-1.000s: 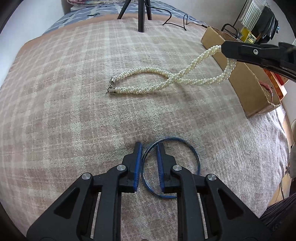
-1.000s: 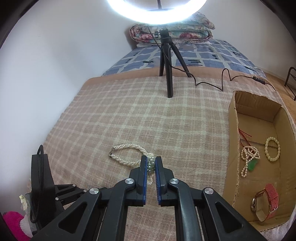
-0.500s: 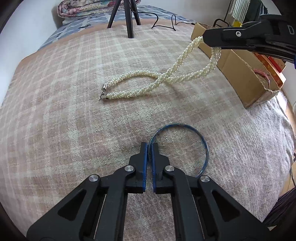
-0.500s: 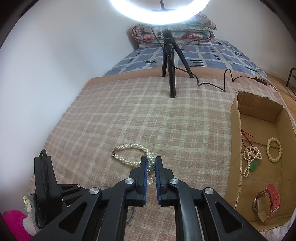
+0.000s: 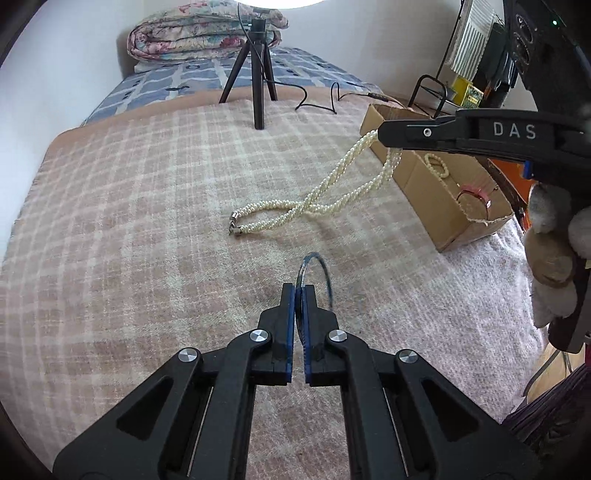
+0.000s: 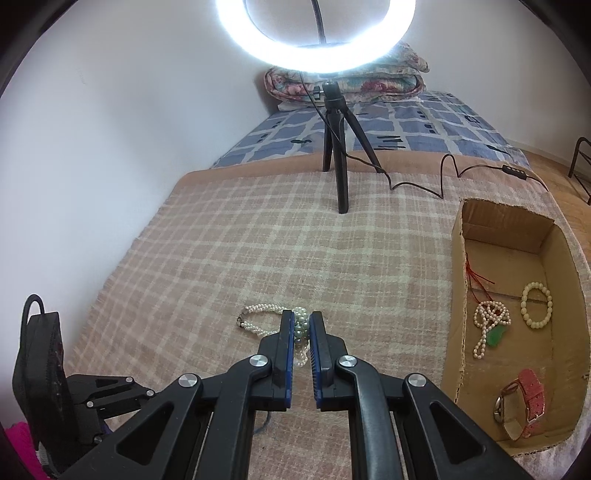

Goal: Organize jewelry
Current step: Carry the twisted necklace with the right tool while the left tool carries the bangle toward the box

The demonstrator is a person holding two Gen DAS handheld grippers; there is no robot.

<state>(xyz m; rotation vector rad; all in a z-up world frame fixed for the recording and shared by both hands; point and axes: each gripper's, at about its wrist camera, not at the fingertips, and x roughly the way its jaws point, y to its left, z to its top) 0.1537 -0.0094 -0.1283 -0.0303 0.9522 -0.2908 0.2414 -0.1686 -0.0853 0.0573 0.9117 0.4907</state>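
Note:
My left gripper point(image 5: 299, 290) is shut on a thin blue bangle point(image 5: 327, 275) and holds it tilted up off the plaid blanket. My right gripper point(image 6: 301, 321) is shut on a twisted pearl necklace point(image 6: 258, 321). In the left wrist view the right gripper point(image 5: 384, 133) lifts one end of the necklace point(image 5: 332, 188) while the clasp end trails on the blanket. The open cardboard box point(image 6: 456, 295) stands to the right and holds a pearl string, a bead bracelet and a pink watch.
A ring light on a black tripod point(image 6: 338, 147) stands at the far side of the blanket, with its cable point(image 6: 443, 173) running right. A folded quilt point(image 5: 207, 35) lies at the back. The box also shows in the left wrist view point(image 5: 432, 195).
The left gripper closed on the blue bangle and lifted it, so it tilted on edge. The right gripper raised the pearl necklace higher, towards the box.

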